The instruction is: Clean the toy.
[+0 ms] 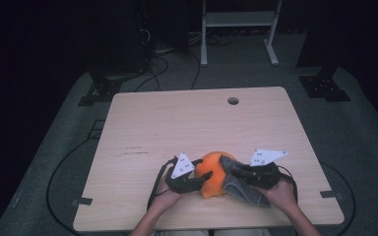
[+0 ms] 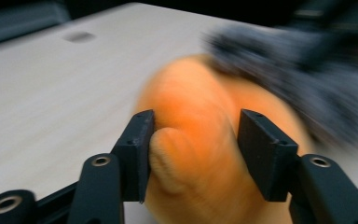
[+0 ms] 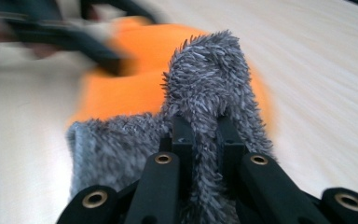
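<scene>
**Two grippers hold an orange and a grey cloth at the near edge**

While the person's hands come in from the near side, the left gripper (image 1: 203, 178) has its jaws pressed on a fold of the orange cloth (image 1: 211, 173), which lies bunched on the wooden table (image 1: 177, 123) near the near edge. The right gripper (image 1: 236, 169) has its jaws closed narrow on a tuft of the grey fluffy cloth (image 1: 246, 189). This grey cloth drapes over the right side of the orange one.
</scene>
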`<state>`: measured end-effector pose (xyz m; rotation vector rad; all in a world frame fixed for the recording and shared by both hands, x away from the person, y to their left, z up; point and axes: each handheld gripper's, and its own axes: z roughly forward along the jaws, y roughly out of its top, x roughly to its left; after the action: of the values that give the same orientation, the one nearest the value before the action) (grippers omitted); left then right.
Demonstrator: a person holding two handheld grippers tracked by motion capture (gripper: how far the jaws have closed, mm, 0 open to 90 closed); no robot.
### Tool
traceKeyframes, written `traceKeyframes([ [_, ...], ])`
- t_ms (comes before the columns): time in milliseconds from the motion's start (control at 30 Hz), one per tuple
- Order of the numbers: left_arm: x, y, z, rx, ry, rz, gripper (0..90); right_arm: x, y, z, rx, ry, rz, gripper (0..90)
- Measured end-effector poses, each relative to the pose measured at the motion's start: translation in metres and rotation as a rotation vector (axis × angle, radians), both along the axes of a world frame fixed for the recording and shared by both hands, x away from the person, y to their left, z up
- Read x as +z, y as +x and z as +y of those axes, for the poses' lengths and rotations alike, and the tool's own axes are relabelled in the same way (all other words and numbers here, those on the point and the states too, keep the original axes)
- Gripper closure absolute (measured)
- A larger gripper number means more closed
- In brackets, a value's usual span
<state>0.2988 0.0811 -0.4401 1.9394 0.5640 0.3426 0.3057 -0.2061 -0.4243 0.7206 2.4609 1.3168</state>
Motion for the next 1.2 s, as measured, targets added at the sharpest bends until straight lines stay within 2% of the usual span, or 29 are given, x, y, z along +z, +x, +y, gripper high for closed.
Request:
traceKeyframes([
  [67,0.001,-0.001,0.002,-0.033,0.013,0.005,43.0,-0.003,0.007,-0.005,-0.034,0.024,0.02,81.1],
  [100,0.001,-0.001,0.002,-0.024,0.034,0.001,43.5,-0.004,0.007,-0.005,-0.034,0.029,0.021,81.1],
  [167,-0.001,-0.001,-0.001,0.034,0.084,-0.015,47.6,-0.001,0.002,-0.003,-0.023,0.037,-0.005,81.1],
  [200,-0.002,-0.001,-0.002,0.061,0.099,-0.023,48.4,0.003,-0.004,-0.001,0.006,0.053,-0.023,81.1],
  [233,-0.003,-0.001,-0.002,0.075,0.094,-0.02,48.5,0.007,-0.011,0.002,0.062,0.071,-0.028,81.1],
  [300,-0.004,0.0,-0.003,0.086,0.096,-0.022,48.1,0.006,-0.021,0.013,0.121,0.023,-0.039,81.1],
  [333,-0.003,0.0,-0.003,0.086,0.1,-0.032,46.8,0.002,-0.023,0.019,0.132,-0.008,-0.032,81.0],
  [367,0.0,-0.003,-0.003,0.088,0.082,-0.091,43.9,-0.003,-0.021,0.024,0.13,-0.027,-0.03,81.1],
  [400,0.001,-0.004,-0.001,0.084,0.057,-0.126,39.0,-0.006,-0.018,0.025,0.121,-0.021,-0.017,81.1],
  [433,0.003,-0.005,0.0,0.084,0.03,-0.143,38.9,-0.005,-0.015,0.024,0.111,-0.012,-0.015,81.0],
  [467,0.003,-0.005,0.0,0.079,0.032,-0.133,40.6,-0.004,-0.012,0.021,0.097,-0.006,-0.018,81.1],
  [567,0.0,-0.001,-0.004,0.073,0.084,-0.106,47.6,-0.005,-0.007,0.009,0.05,0.012,-0.007,81.0],
  [700,-0.003,0.003,-0.005,0.101,0.121,-0.068,49.5,-0.007,-0.002,-0.004,-0.059,-0.023,-0.003,81.1],
  [733,-0.004,0.003,-0.004,0.107,0.129,-0.065,49.7,-0.007,-0.004,-0.005,-0.058,-0.021,-0.009,81.0],
  [767,-0.005,0.004,-0.003,0.114,0.133,-0.064,49.8,-0.005,-0.009,-0.003,-0.034,0.004,-0.012,81.1],
  [800,-0.005,0.005,-0.001,0.118,0.121,-0.055,49.8,-0.004,-0.016,0.002,0.019,0.03,-0.018,81.0],
  [833,-0.006,0.006,-0.001,0.12,0.114,-0.05,49.8,-0.005,-0.022,0.01,0.074,0.031,-0.028,81.0],
  [867,-0.006,0.006,-0.001,0.121,0.119,-0.054,49.8,-0.007,-0.027,0.021,0.128,0.012,-0.033,80.9],
  [900,-0.006,0.006,-0.001,0.124,0.127,-0.056,49.7,-0.01,-0.031,0.033,0.162,-0.03,-0.038,80.9],
  [933,-0.006,0.006,0.0,0.128,0.138,-0.056,49.7,-0.014,-0.032,0.042,0.17,-0.074,-0.05,80.9],
  [1000,-0.008,0.008,0.003,0.136,0.132,-0.047,49.8,-0.017,-0.025,0.04,0.162,-0.062,-0.033,80.9],
  [1100,-0.009,0.01,0.004,0.14,0.123,-0.032,49.8,-0.015,-0.017,0.019,0.062,-0.087,-0.037,81.0],
  [1133,-0.01,0.01,0.004,0.141,0.127,-0.034,49.8,-0.015,-0.016,0.014,0.045,-0.083,-0.035,81.0],
  [1167,-0.01,0.011,0.003,0.143,0.137,-0.039,49.9,-0.015,-0.017,0.012,0.046,-0.073,-0.035,80.9],
  [1200,-0.01,0.012,0.003,0.146,0.134,-0.033,49.9,-0.014,-0.02,0.016,0.073,-0.056,-0.042,81.0],
])
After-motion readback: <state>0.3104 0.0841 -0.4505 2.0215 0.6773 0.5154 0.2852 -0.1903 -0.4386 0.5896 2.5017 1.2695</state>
